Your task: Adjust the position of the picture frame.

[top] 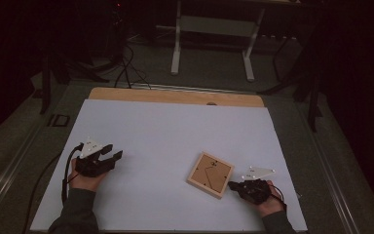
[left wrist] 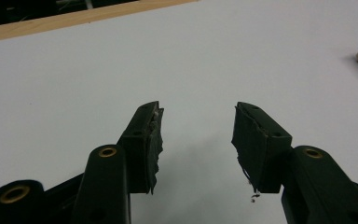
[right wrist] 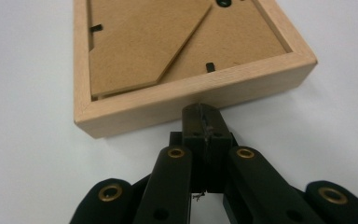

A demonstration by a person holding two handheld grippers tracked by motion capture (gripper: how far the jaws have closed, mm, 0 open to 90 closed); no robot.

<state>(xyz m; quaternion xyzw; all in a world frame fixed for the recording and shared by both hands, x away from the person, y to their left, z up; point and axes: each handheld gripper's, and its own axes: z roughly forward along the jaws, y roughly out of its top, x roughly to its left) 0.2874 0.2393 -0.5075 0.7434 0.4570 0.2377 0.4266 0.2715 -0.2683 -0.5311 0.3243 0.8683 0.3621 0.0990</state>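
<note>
While the left gripper point(top: 111, 153) rested near the left edge of the white tabletop point(top: 165, 131), its jaws stood apart with nothing between them, and the left gripper view showed only bare white surface in the gap, with worn black pads point(left wrist: 154, 140) on the inner faces. The person's left hand point(top: 85, 181) held it from below, a cable trailing off its back end.

The wooden picture frame point(top: 210, 174) lay flat on the tabletop right of centre, turned so that its corners pointed roughly up, down and sideways in the high view. It lay face down: the brown backing board point(right wrist: 168, 42) with its angled stand flap was uppermost, ringed by the pale wood rim.

The right gripper point(top: 231, 185) lay low on the tabletop just beside the frame's lower right side, held by the right hand point(top: 268, 202). Its jaws were pressed together, empty, and in the right gripper view their joined tip met the outer face of the frame's near rail, at or just short of touching; which of the two could not be told. The left gripper was well apart from the frame.
</note>
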